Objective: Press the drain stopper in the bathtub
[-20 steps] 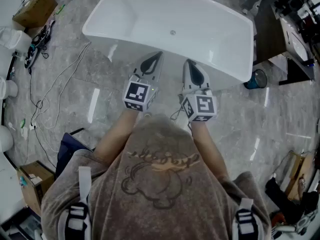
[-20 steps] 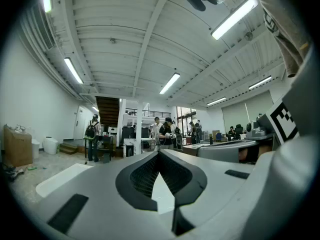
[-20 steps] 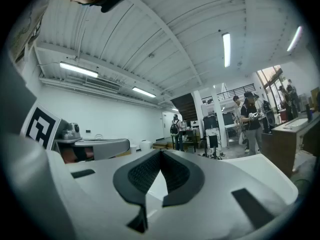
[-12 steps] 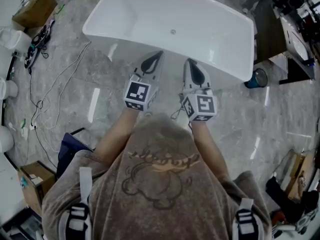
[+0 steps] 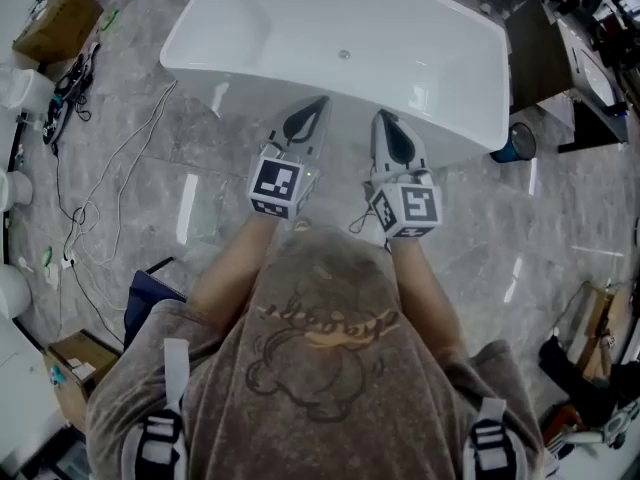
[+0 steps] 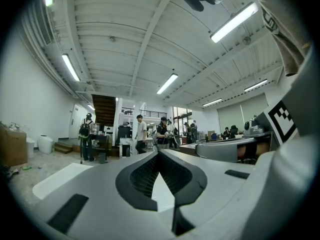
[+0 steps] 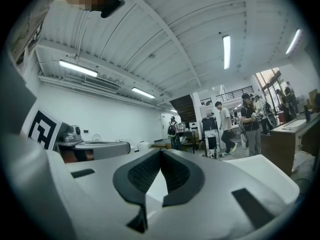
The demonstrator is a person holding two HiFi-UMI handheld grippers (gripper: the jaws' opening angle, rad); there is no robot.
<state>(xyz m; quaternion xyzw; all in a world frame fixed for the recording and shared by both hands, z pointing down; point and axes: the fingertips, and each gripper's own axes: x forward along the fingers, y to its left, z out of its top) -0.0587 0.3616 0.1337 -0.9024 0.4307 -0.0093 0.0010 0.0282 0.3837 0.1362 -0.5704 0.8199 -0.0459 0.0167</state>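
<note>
In the head view, a white bathtub (image 5: 250,18) is seen standing on the grey floor (image 5: 150,198), and the drain stopper (image 5: 345,55) is seen as a small round spot on the tub's bottom, near the middle. The left tool (image 5: 318,105) and the right tool (image 5: 381,118) are held side by side at the tub's near wall, well apart from the stopper. In the left gripper view, its jaws are seen pressed together at the tips, nothing gripped. In the right gripper view, the jaws are likewise closed tip to tip and empty
</note>
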